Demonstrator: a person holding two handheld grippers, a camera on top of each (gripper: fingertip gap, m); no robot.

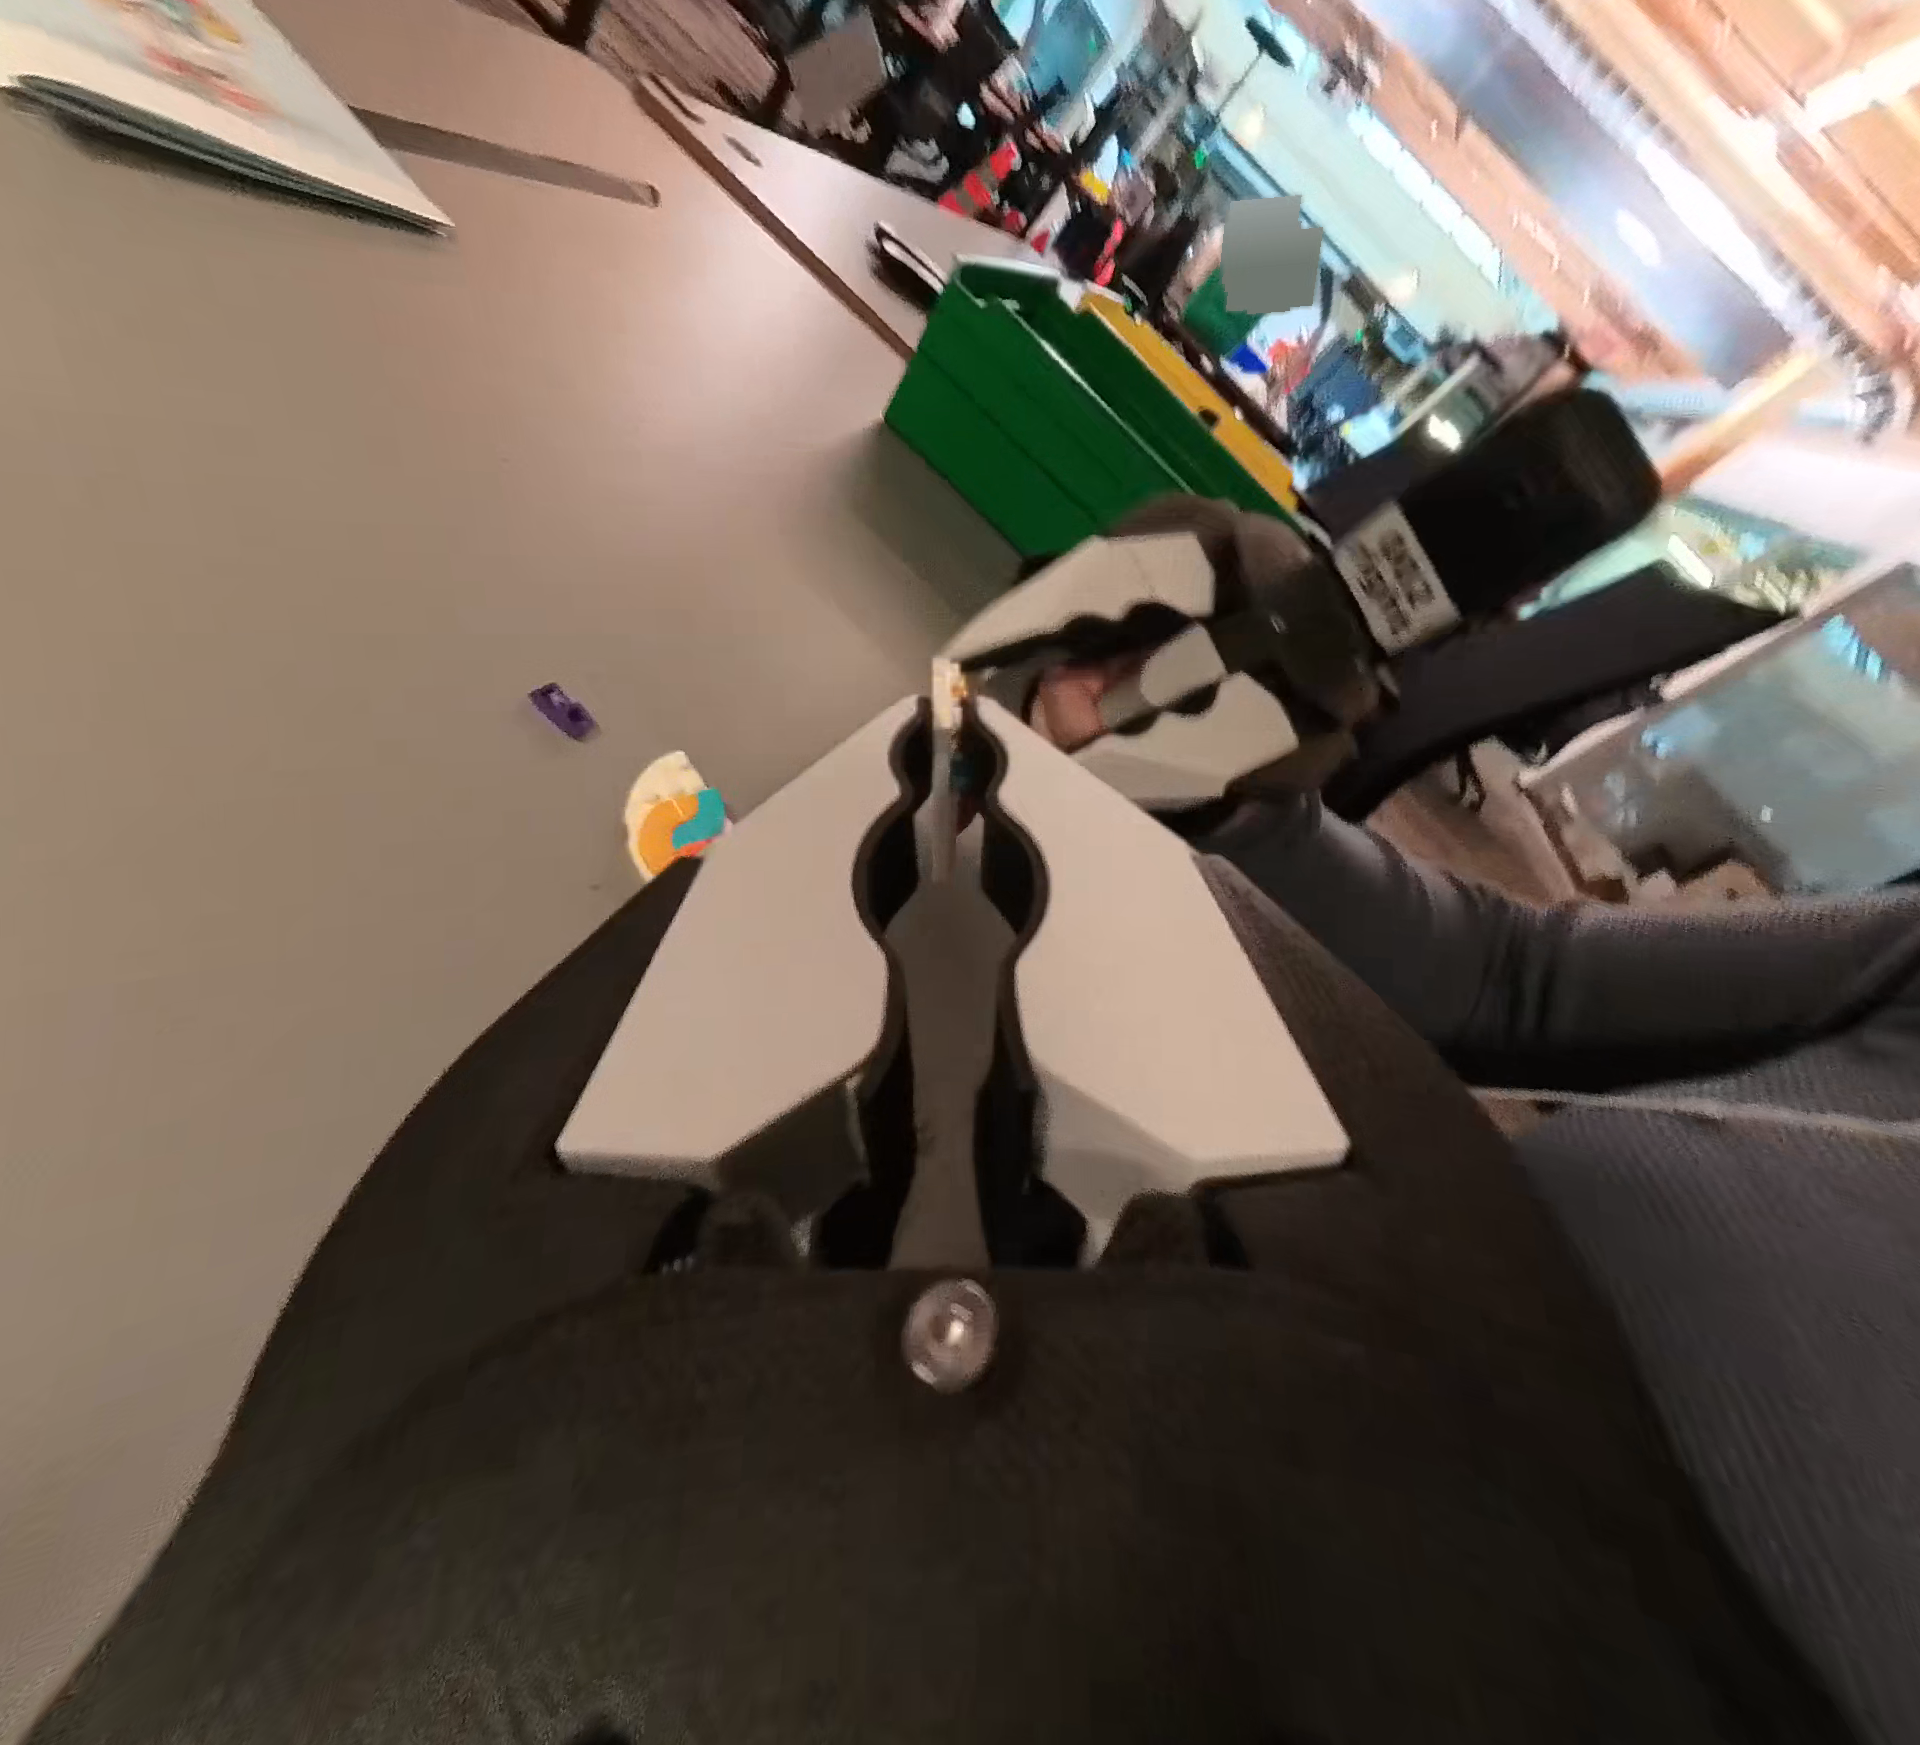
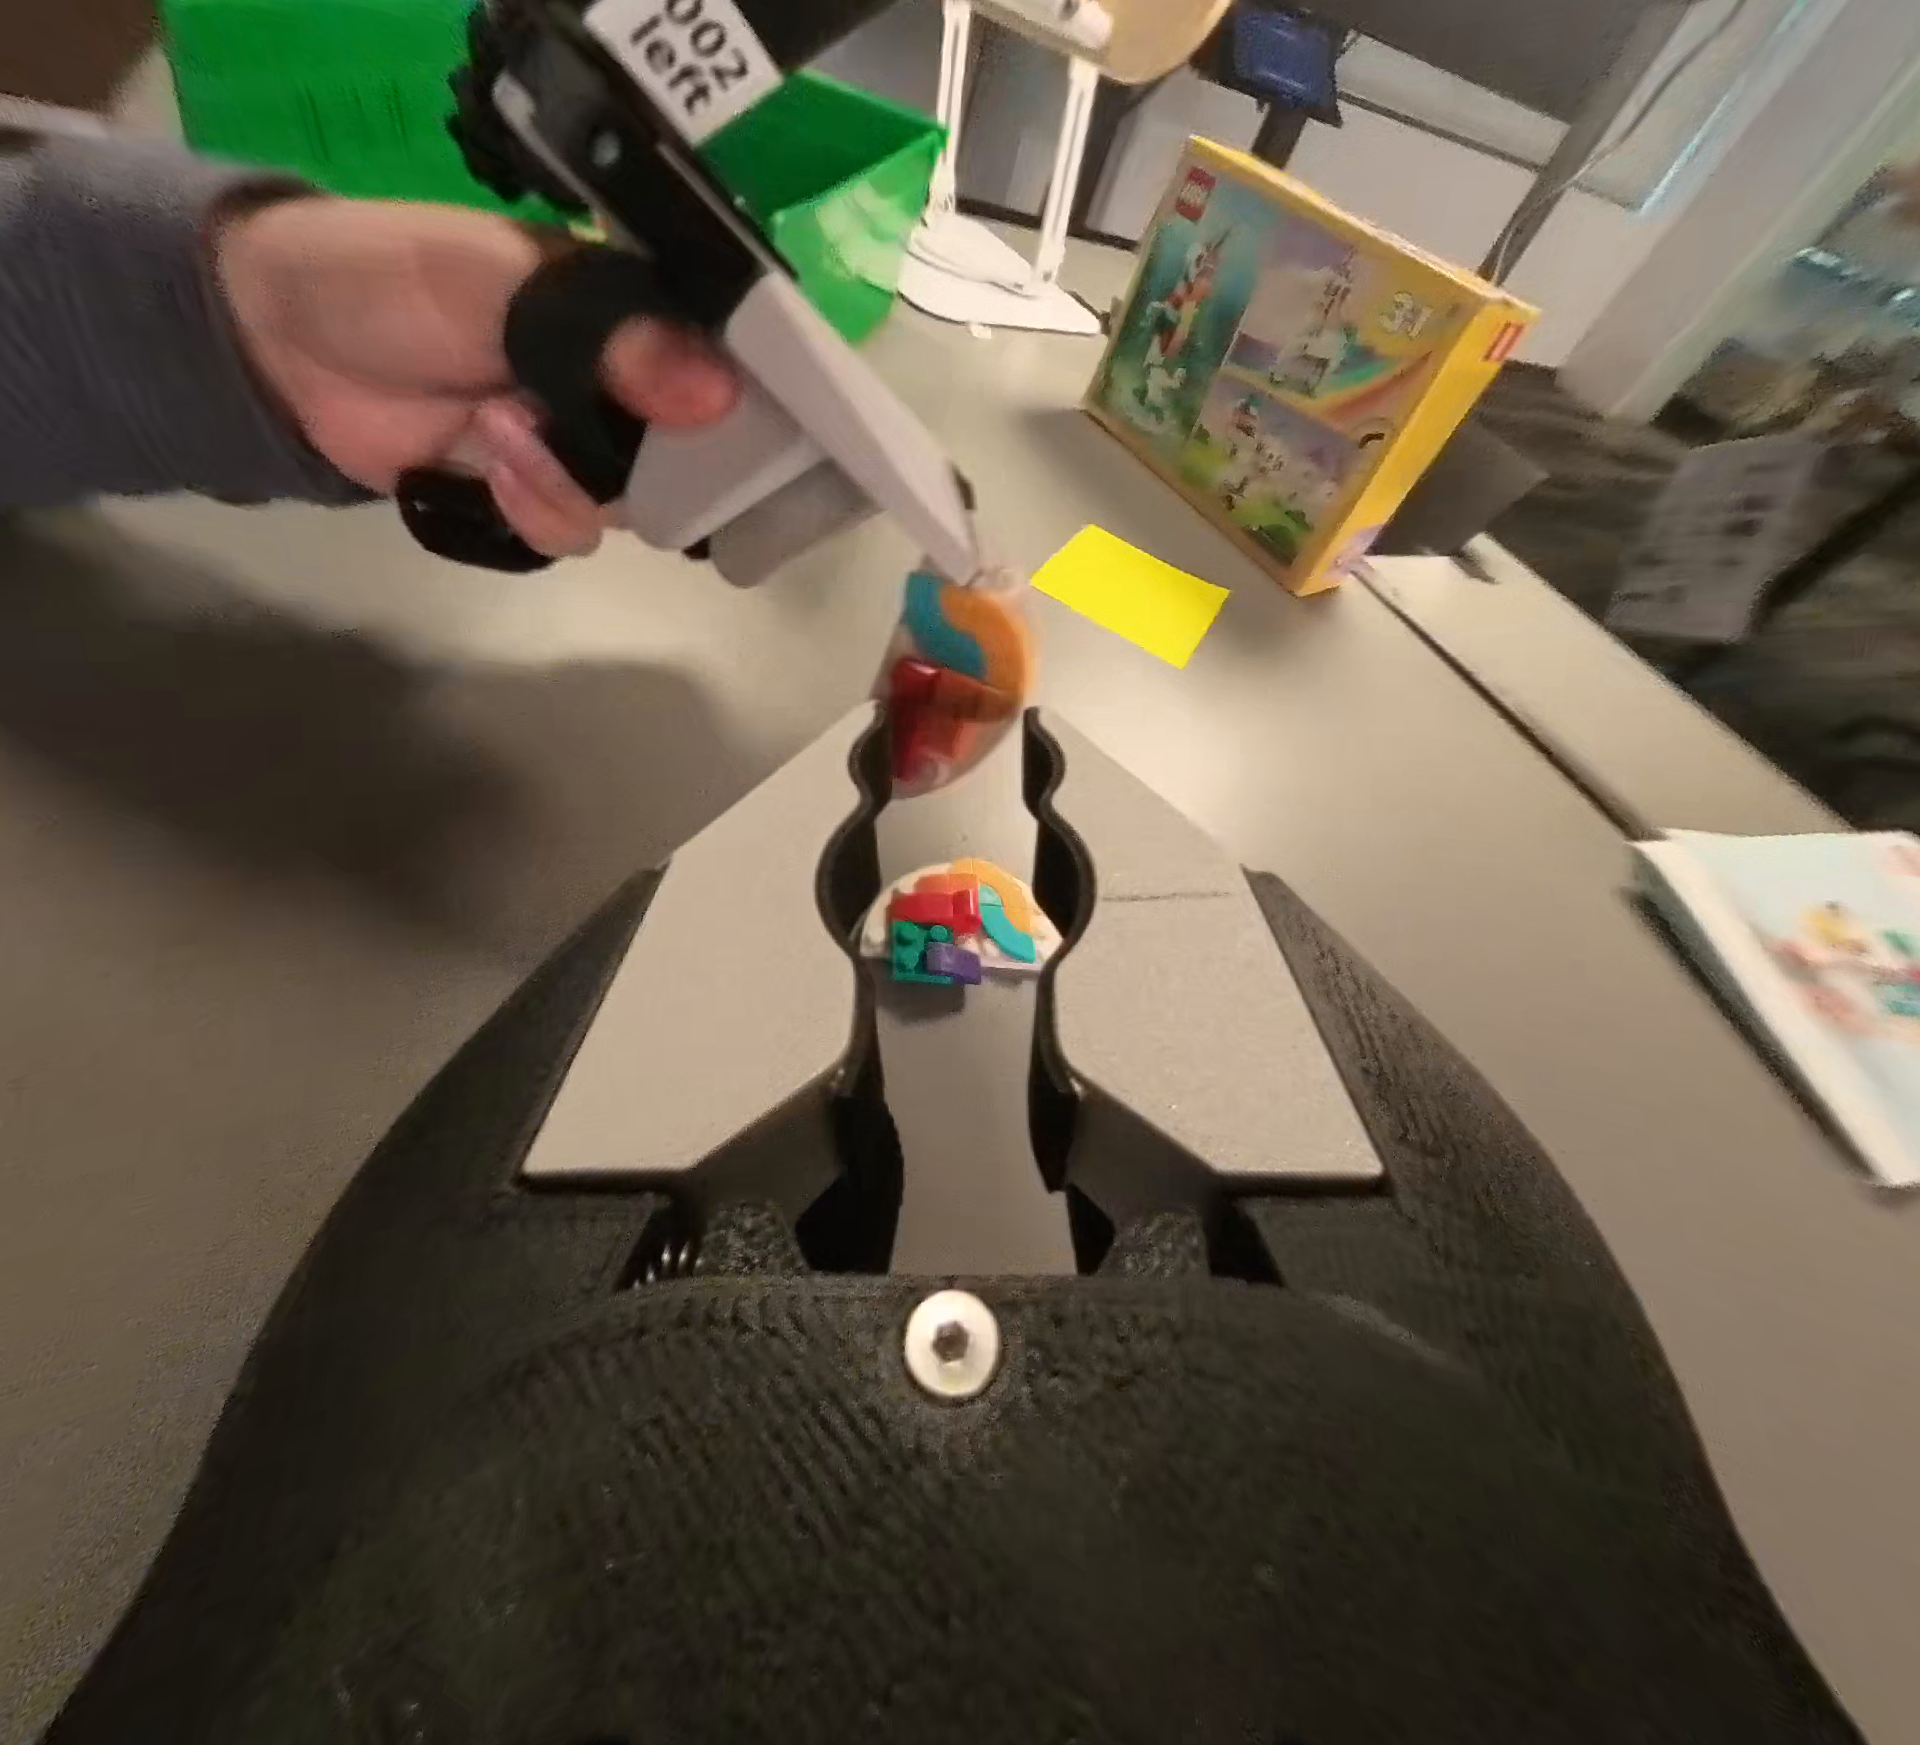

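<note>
My left gripper (image 1: 948, 708) is shut on the thin white edge of a half-round brick assembly (image 1: 945, 765). In the right wrist view the assembly (image 2: 961, 656) hangs from the left gripper's tips (image 2: 961, 557) and shows teal, orange and red curved bricks. My right gripper (image 2: 951, 719) is open. Its fingertips stand on either side of the assembly's lower end, with a gap showing on the right side. It also shows in the left wrist view (image 1: 1003, 682), open beside the piece. A second half-round colourful assembly (image 2: 961, 932) lies on the grey table (image 2: 312, 864) below.
A green bin (image 2: 343, 85) stands behind the left hand (image 2: 395, 365). A yellow-edged toy box (image 2: 1299, 376) and a yellow paper (image 2: 1132, 592) lie ahead, a booklet (image 2: 1808, 978) to the right. A small purple brick (image 1: 562, 711) lies on the table. Only a small space, under 4 cm, lies between the two pairs of fingers.
</note>
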